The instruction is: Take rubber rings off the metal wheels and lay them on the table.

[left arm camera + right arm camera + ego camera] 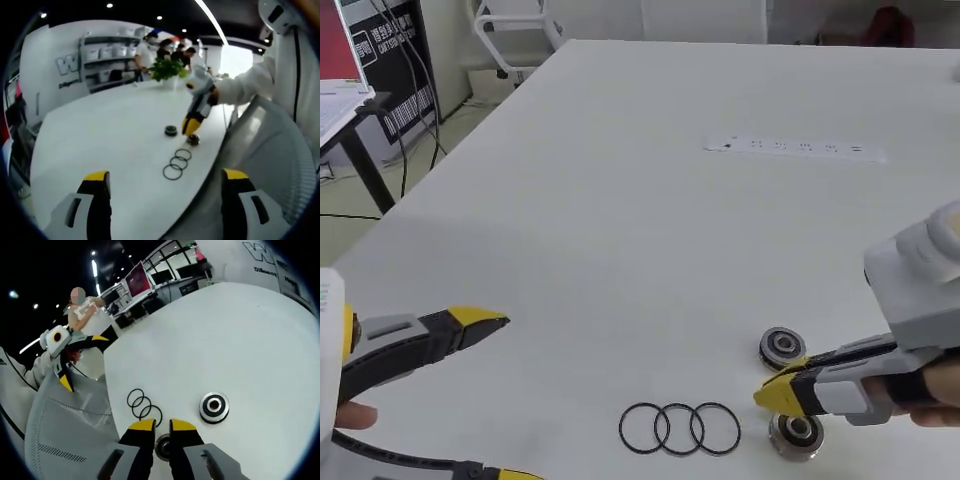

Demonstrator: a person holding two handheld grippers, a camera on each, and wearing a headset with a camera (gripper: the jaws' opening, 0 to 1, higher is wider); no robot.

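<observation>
Right gripper (162,425) fingers stand nearly closed over near metal wheel (162,449), left gripper (166,177) fingers wide open; rubber rings (680,429) on desk (620,250) appear thin, light, stretchy, so pinch at wheel's rim.

Head view looks down across the white table (620,250) from its near edge. Left gripper view faces along it, farther back; right gripper view sits close above. All share three thin black rubber rings (680,428).
</observation>
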